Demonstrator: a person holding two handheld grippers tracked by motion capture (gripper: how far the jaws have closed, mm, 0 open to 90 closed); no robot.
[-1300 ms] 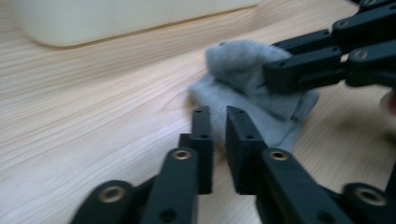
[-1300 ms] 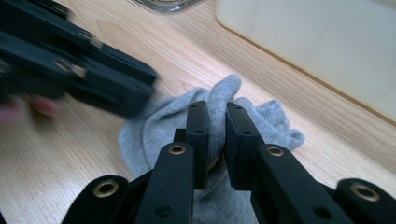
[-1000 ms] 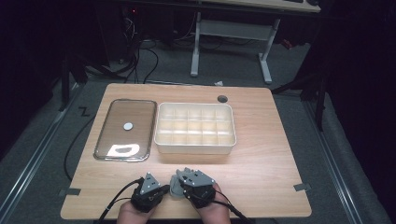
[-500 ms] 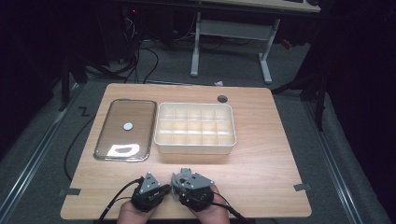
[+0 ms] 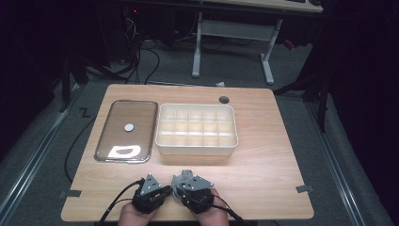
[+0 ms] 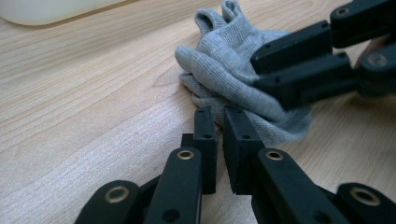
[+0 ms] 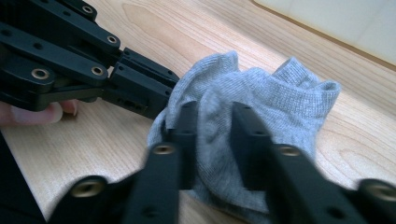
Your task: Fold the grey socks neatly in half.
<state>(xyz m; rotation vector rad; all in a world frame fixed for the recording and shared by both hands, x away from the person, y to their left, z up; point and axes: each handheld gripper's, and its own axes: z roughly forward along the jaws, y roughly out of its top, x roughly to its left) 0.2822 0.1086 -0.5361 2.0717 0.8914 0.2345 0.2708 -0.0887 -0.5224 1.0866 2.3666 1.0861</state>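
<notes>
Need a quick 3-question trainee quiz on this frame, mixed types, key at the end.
1. True or false: the compartments of the white divided box hold screws.
2. What lies between the fingers of the right gripper? A) a grey sock B) a cable C) a round cap
3. In the high view, what lies just left of the white divided box?

Key:
1. False. The compartments look empty.
2. A. The right gripper's fingers have just been closing, with the sock's fabric bunched between them.
3. The flat shiny-rimmed tray, close beside the box.
</notes>
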